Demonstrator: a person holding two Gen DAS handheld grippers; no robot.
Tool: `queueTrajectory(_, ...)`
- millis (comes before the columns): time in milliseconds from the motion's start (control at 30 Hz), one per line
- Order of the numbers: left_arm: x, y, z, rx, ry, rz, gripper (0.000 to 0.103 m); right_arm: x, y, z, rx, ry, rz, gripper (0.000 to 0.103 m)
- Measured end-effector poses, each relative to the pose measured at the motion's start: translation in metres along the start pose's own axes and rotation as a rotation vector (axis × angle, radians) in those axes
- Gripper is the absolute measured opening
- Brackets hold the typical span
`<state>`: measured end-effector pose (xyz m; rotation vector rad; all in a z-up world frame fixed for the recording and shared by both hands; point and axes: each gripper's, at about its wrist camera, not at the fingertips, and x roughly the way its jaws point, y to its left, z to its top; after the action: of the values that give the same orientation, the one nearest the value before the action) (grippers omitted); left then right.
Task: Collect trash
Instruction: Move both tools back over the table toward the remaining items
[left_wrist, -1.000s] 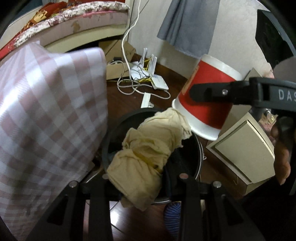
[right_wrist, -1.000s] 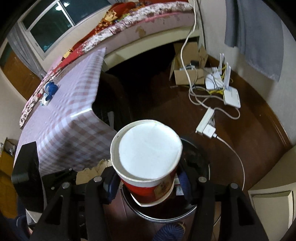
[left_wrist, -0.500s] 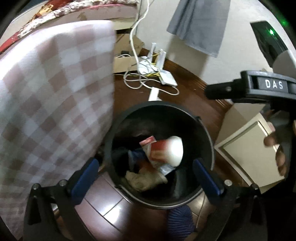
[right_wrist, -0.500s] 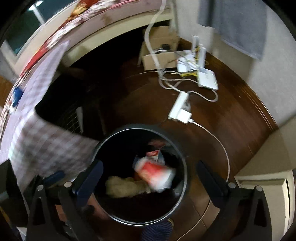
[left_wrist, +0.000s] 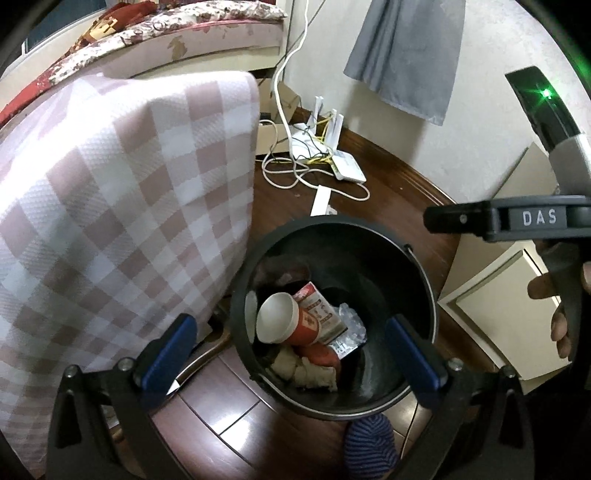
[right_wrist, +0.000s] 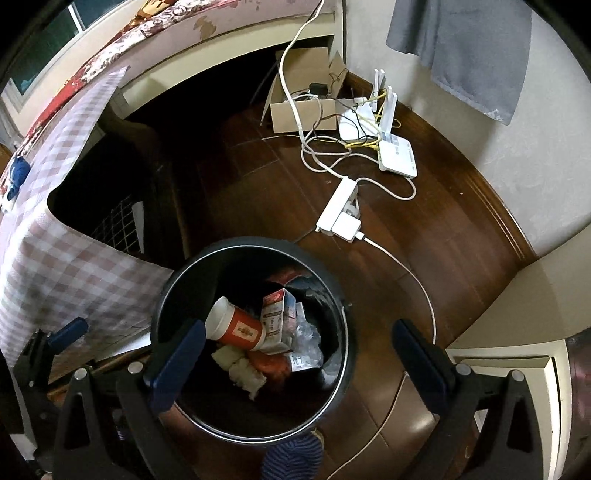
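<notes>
both grippers (left_wrist: 291, 345) (right_wrist: 299, 350) gape empty above bin (right_wrist: 334, 288); checked cloth (left_wrist: 110, 206) alongside.

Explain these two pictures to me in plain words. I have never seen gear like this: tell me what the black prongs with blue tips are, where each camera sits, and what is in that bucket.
There is no robot here. A person holds a hand-held grasping tool in each hand, and each tool carries a wide-angle camera that looks forward along its two fingers. The black prongs with blue pads are those fingers.

One picture comes from the left tool, the other from the right tool. Both point down into a black trash bin standing on a dark wooden floor.

In the bin lie a red and white paper cup, a crumpled beige cloth, a small printed carton and some clear plastic wrap.

Both tools have just been opening; their jaws stand wide apart with nothing gripped between them.

Beside the bin hangs a pink checked tablecloth. Further off, a white power strip and routers lie on the floor.
</notes>
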<state>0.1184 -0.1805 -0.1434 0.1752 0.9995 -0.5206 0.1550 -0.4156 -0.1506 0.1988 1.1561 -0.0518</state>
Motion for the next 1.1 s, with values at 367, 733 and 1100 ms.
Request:
queueTrajectory(367, -0.019, 0.000, 0.004, 0.002, -0.037, 0.012, 0.102, -0.015, 0.010, -0.003, -0.044, -0.033, -0.004, 0.102)
queueTrajectory(733, -0.045, 0.001, 0.012, 0.005, -0.087, 0.038, 0.102, -0.034, 0.020, -0.003, -0.078, -0.095, 0.016, 0.102)
queueTrajectory(1100, -0.090, 0.019, 0.017, -0.017, -0.178, 0.082, 0.102, -0.070, 0.046, 0.006, -0.122, -0.239, 0.076, 0.102)
